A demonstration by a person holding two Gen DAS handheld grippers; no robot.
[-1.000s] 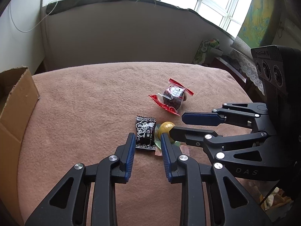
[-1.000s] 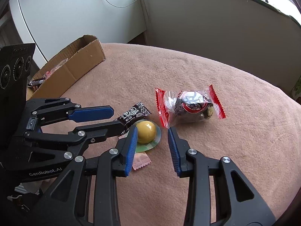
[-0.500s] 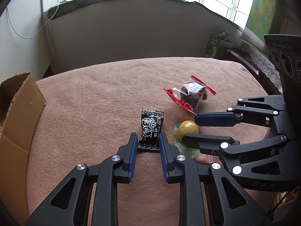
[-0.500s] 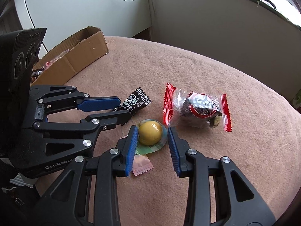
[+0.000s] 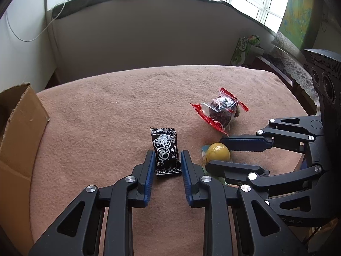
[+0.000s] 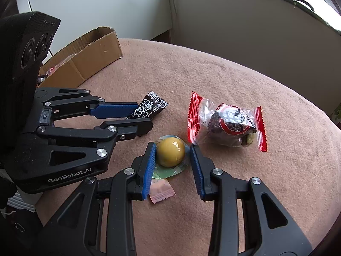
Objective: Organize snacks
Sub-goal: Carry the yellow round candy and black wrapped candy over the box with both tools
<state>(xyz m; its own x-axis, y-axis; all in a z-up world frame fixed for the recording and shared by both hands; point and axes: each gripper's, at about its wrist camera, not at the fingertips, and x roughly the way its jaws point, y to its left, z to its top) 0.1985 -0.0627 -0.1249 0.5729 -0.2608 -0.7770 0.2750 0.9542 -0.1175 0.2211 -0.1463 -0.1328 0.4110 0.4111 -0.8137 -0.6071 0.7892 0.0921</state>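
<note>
Nearest me, a small pink wrapper (image 6: 162,193) with zigzag ends lies flat under my right hand-held gripper (image 6: 172,155).

Change: a second ago my left hand-held gripper (image 5: 167,162) stood wider, its tips down by the yellow ball. It has since shifted onto the black candy packet (image 5: 164,149) and narrowed. Both blue ribbed pads now meet the packet's near end, so I call it clenched on the packet, which is still lying on the surface (image 5: 106,111).

The right one has crept forward. The yellow ball candy (image 6: 170,152) now sits between its pads. The left pad touches it and there is a sliver of gap on the right, so it's straddling, not yet clamped.

Meaning: both picks look set up, with the lifts next, one snack each.

Materials: the ball is glossy, hard and round on a thin greenish plastic disc, so it may roll or squirt out. The black packet is crinkly foil with white print and crimped ends. The surface is fuzzy brown cloth.

Further out is a clear packet with red ends (image 6: 226,123), lumpy and dark inside, untouched. Far left is an open cardboard box (image 6: 93,53) with some snacks inside, the likely drop spot.
</note>
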